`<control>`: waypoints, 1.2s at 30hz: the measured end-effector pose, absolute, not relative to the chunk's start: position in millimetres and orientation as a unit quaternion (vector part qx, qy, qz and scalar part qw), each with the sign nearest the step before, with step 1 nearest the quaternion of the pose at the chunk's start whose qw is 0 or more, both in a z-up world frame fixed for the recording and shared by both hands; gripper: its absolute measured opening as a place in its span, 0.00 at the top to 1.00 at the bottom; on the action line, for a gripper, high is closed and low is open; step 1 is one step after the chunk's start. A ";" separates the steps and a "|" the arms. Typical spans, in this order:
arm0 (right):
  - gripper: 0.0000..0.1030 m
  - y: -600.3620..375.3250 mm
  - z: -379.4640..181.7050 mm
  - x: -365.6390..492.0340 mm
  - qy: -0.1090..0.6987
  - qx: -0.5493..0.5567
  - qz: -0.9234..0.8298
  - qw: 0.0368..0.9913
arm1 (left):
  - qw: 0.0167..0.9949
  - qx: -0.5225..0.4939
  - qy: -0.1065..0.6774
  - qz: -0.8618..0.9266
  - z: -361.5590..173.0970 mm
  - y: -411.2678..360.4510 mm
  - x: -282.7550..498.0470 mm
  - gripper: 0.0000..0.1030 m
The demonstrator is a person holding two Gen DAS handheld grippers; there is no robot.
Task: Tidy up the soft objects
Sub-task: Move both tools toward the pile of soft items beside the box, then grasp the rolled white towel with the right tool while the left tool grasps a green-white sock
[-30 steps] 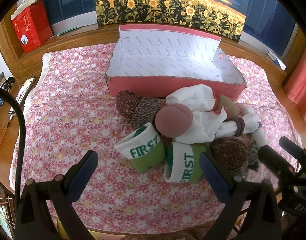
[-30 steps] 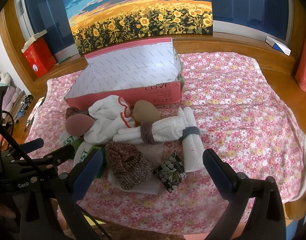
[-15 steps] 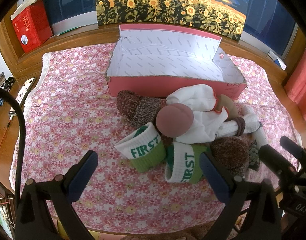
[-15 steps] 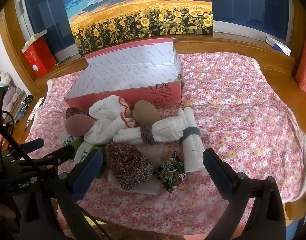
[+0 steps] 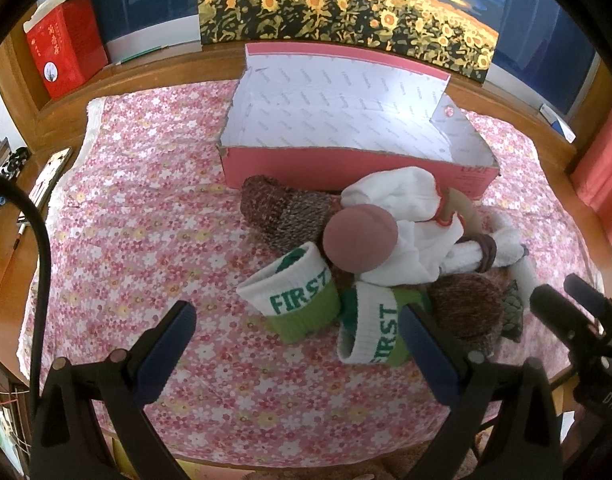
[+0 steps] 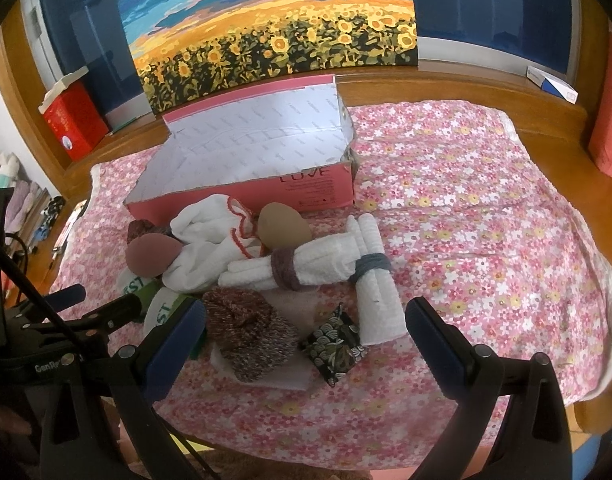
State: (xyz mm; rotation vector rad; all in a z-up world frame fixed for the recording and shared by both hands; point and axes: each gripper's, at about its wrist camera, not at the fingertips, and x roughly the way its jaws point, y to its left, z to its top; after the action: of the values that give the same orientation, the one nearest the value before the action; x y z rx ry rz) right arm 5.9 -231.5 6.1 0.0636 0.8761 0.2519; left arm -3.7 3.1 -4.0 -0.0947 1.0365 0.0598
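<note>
Pink box (image 5: pixel 346 168) at frame centre, soft pile (image 6: pixel 266 280) below; we hold L gripper (image 5: pixel 298 336) & R gripper (image 6: pixel 306 332) w/ jaws spread, gripping nothing.

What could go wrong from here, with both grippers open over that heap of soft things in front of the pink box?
The heap is interlocked: lifting the white garment could drag the pink sponge along. The banded towel rolls cross, so pulling one may shift the other. The left gripper and right gripper sit close and could collide.
</note>
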 end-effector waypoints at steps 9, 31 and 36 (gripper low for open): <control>0.01 -243.8 3.9 12.0 0.427 0.035 0.117 0.896 | 0.863 -0.052 0.502 0.033 -5.6 13.2 0.0 0.07; 0.33 -271.3 -11.2 23.5 0.453 0.045 0.118 0.883 | 0.856 -0.072 0.512 0.004 -19.2 16.2 8.8 0.21; 0.51 -281.1 -17.4 31.1 0.462 0.042 0.109 0.879 | 0.854 -0.075 0.514 0.010 -24.4 12.7 14.4 0.21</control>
State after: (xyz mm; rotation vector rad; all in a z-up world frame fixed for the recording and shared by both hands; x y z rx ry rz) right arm 31.1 -281.1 -17.4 0.0878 0.9628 0.2276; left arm 14.4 12.7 -24.4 -0.1576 1.0819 0.0204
